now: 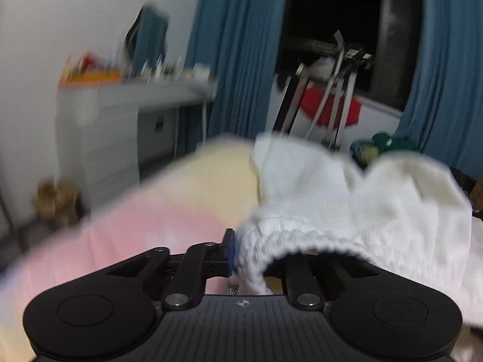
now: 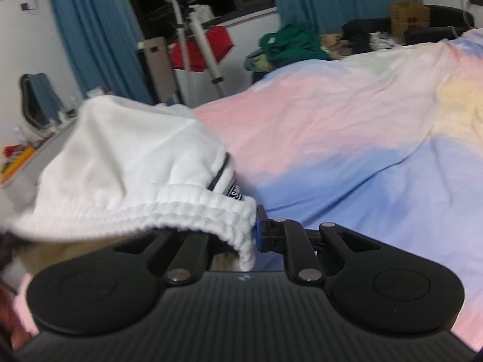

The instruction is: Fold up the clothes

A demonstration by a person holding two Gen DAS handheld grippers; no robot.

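Note:
A white garment with a ribbed elastic waistband hangs above a pastel bed. In the left wrist view my left gripper is shut on the waistband's end, and the cloth spreads away to the right, hiding the right finger. In the right wrist view the same white garment bulges to the left. My right gripper is shut on the waistband's other end, beside a dark label. The cloth covers that gripper's left finger.
The bed cover is pink, blue and yellow. A grey desk with clutter stands at the left wall. Blue curtains, a tripod, a red box and a green clothes pile lie beyond the bed.

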